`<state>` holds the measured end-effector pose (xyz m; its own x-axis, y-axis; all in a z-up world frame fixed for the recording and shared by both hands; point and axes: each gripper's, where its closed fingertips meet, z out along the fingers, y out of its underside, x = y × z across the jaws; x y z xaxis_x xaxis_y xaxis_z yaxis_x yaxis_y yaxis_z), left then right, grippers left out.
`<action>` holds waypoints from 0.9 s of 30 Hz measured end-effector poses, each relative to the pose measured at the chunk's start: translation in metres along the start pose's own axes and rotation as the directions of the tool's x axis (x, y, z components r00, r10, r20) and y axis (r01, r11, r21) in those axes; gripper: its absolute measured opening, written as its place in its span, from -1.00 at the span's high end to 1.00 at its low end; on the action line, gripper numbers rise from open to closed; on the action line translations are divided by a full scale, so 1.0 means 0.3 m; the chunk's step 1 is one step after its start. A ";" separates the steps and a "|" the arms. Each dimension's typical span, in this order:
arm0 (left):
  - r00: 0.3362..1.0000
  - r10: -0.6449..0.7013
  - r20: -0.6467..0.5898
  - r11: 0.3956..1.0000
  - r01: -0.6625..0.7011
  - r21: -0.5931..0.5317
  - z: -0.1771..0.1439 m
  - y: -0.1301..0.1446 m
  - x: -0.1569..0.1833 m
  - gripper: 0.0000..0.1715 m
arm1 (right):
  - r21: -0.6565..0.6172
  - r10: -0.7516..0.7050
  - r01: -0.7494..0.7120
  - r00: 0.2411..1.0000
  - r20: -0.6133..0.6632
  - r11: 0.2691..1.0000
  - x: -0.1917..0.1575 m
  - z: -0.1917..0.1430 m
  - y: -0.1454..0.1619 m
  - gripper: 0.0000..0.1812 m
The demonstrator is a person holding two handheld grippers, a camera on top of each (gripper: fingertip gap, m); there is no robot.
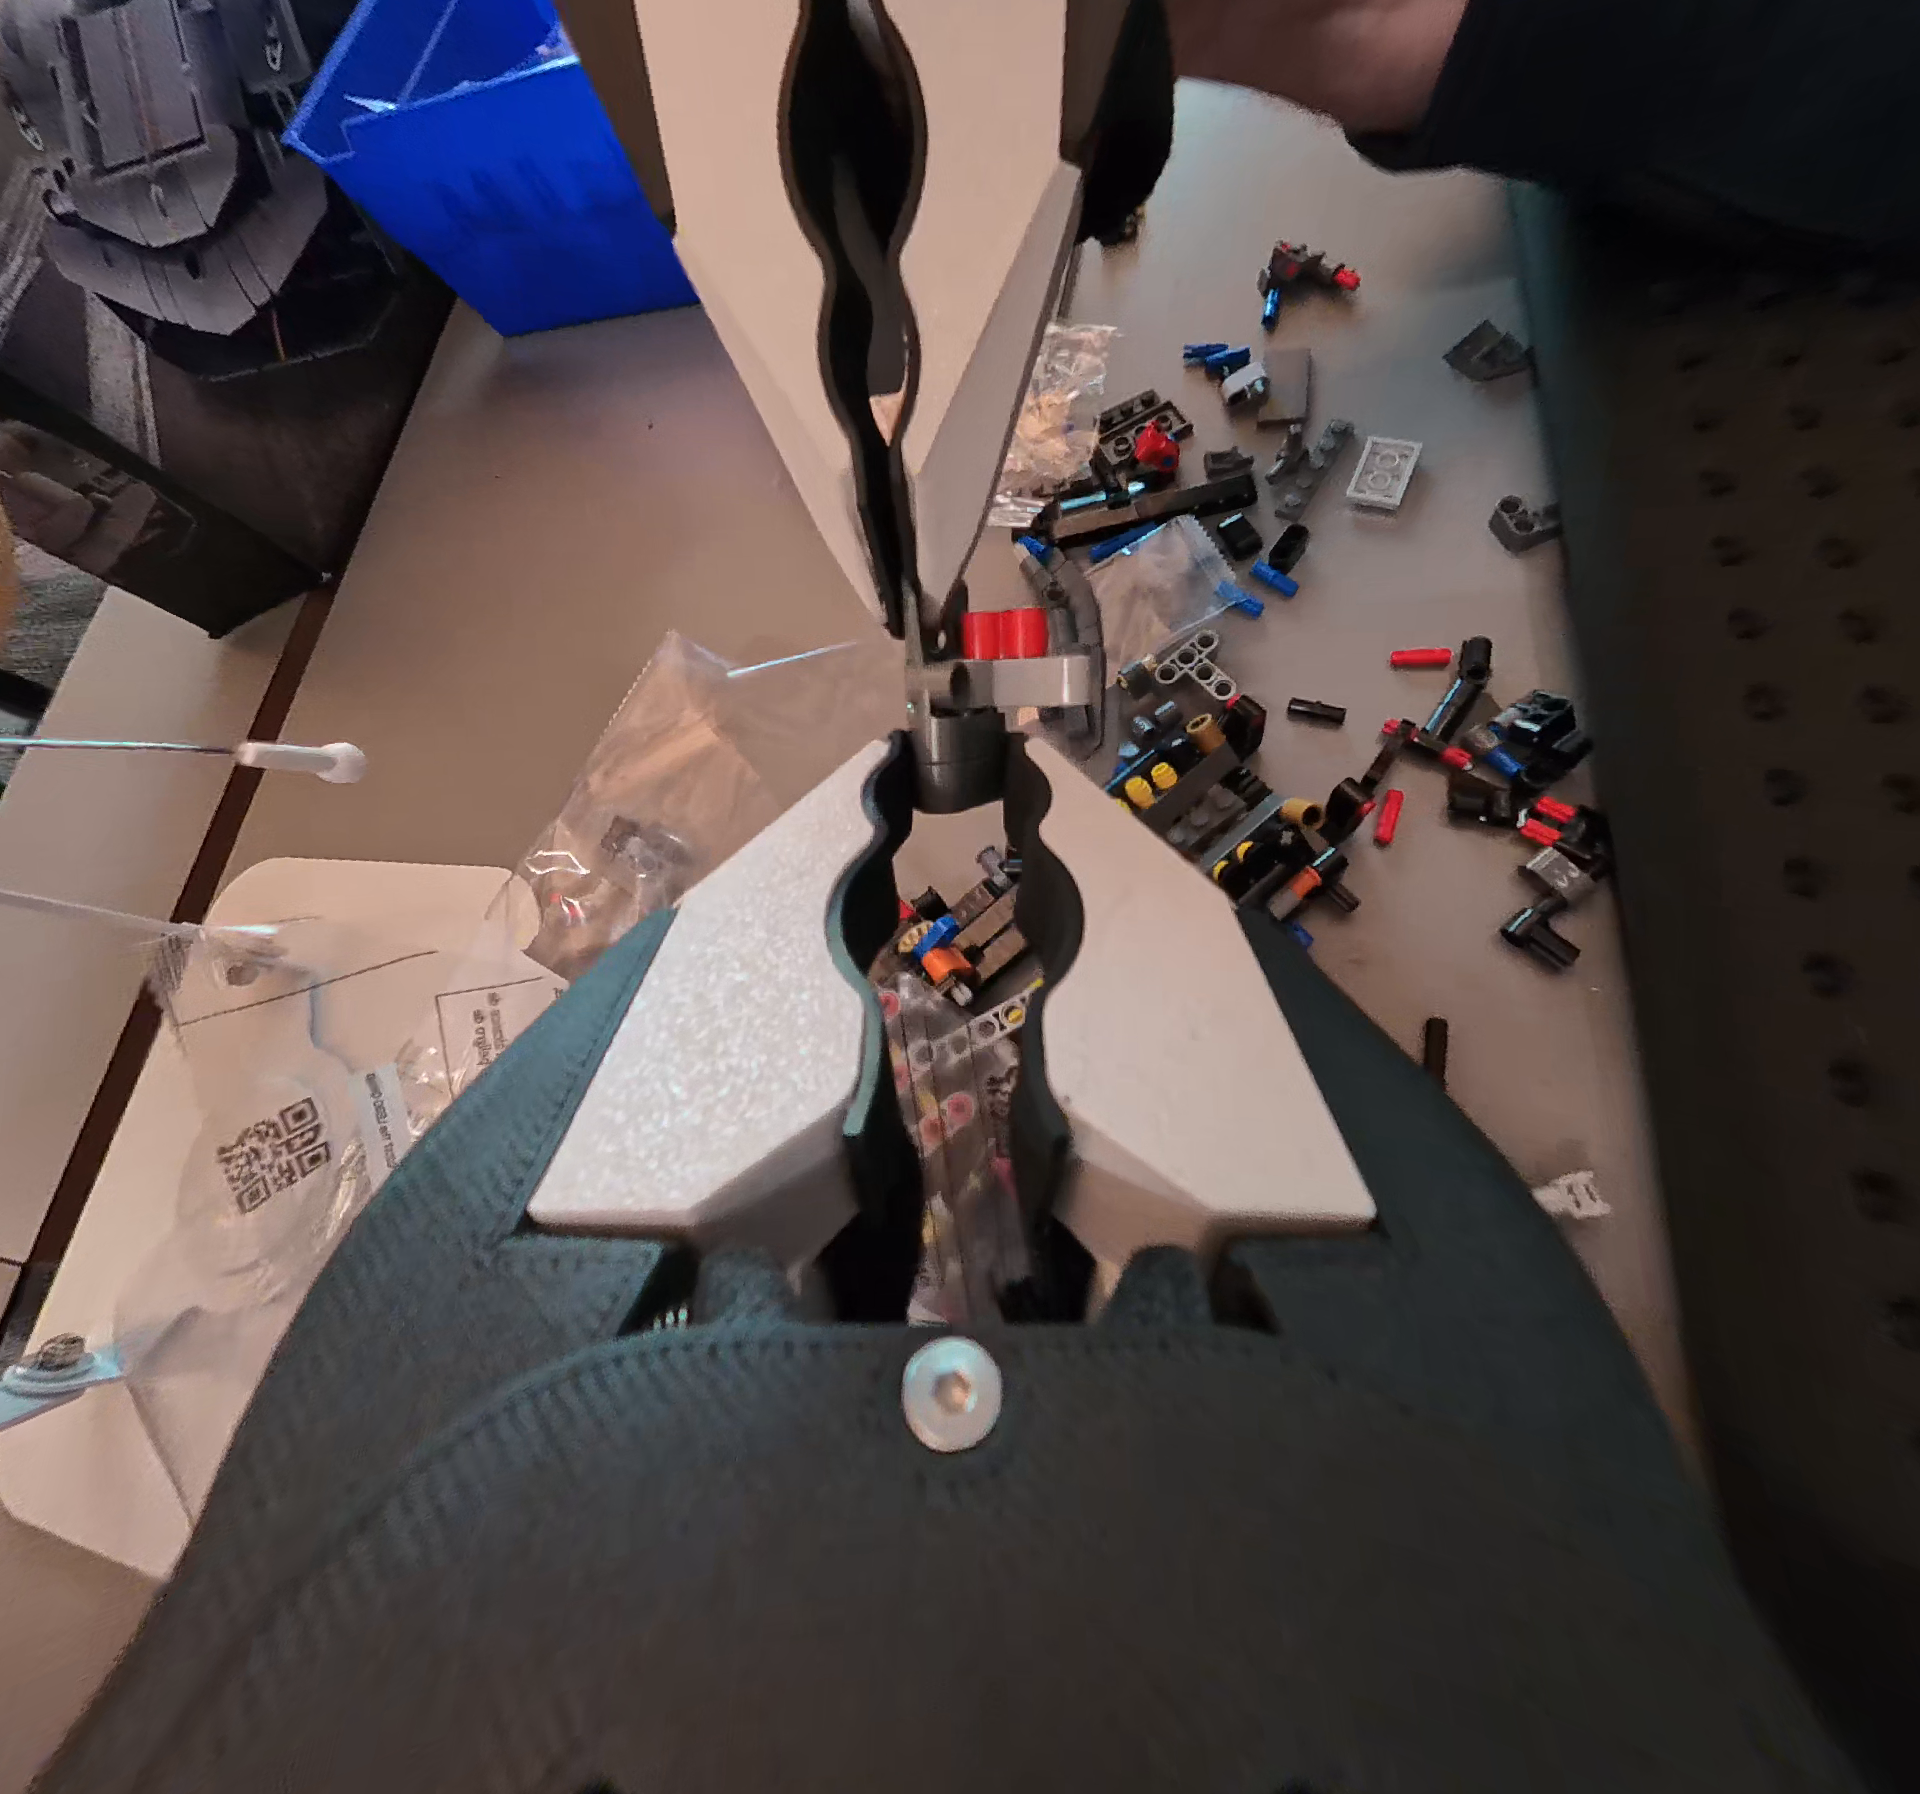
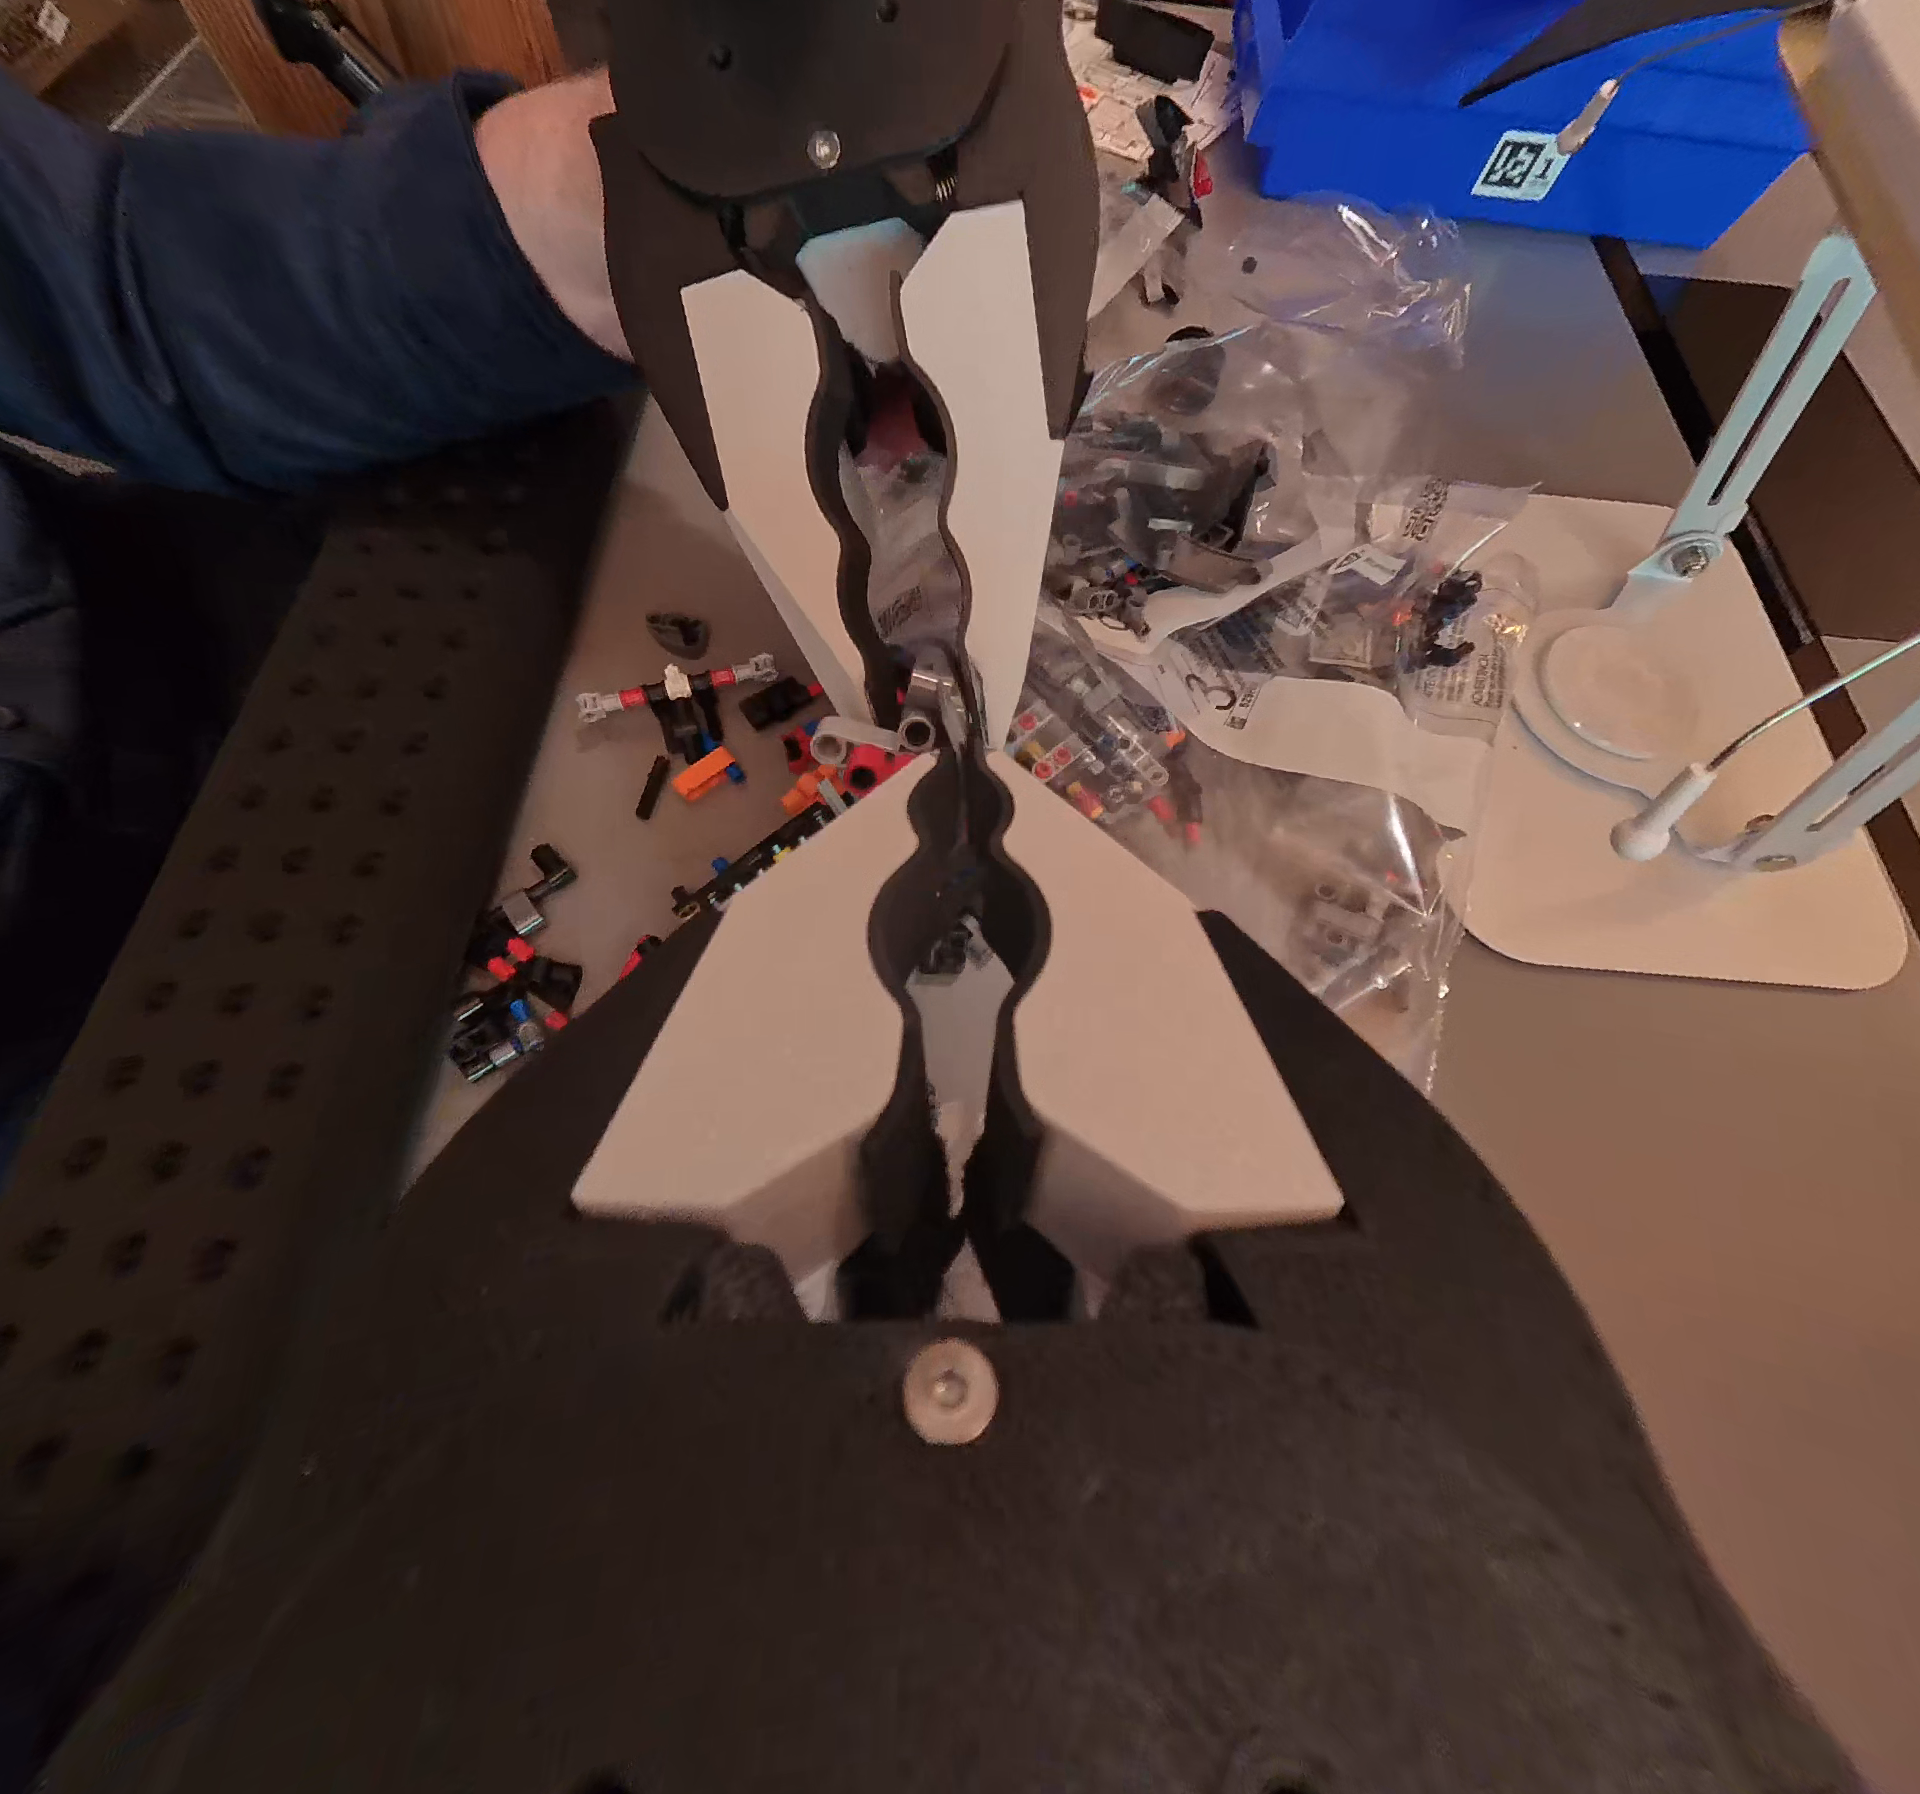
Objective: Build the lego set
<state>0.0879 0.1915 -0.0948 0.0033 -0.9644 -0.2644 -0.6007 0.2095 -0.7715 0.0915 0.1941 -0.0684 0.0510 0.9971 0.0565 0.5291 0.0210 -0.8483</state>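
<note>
Above the grey bench [image 1: 623,497], tip to tip: left gripper [image 1: 956,757] with jaws nearly closed, clamped on the dark grey round lego piece [image 1: 956,752] of a small grey-and-red lego assembly [image 1: 1003,669]. Opposite, right gripper [image 2: 951,757] with jaws pinched tight on the same assembly's thin end. Beneath and beside, scattered loose lego pieces [image 1: 1351,705] and clear plastic bags of parts [image 2: 1299,601]. Behind, a blue plastic bin [image 1: 468,144].

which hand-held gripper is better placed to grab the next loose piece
Probably the right hand-held gripper: it only pinches the thin edge of the small assembly, while the left hand-held gripper clamps its dark round base, and the loose pieces lie on the right's side.
</note>
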 end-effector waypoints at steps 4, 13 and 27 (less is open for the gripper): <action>1.000 0.019 -0.021 1.000 -0.019 -0.019 -0.006 0.015 0.020 0.82 | -0.053 -0.018 0.018 1.000 0.009 0.998 -0.017 0.016 0.020 1.00; 0.999 0.034 -0.027 0.998 -0.033 0.054 -0.045 -0.026 0.030 0.83 | -0.009 -0.039 0.040 0.998 0.043 0.999 -0.042 -0.012 0.006 1.00; 1.000 0.001 0.016 1.000 -0.001 0.027 -0.038 -0.006 -0.006 0.83 | 0.145 0.013 -0.012 1.000 -0.005 0.989 -0.008 -0.079 -0.051 1.00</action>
<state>0.0799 0.1908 -0.0862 0.0152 -0.9616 -0.2740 -0.5790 0.2149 -0.7865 0.1033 0.1896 -0.0432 0.0619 0.9969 0.0485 0.3998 0.0197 -0.9164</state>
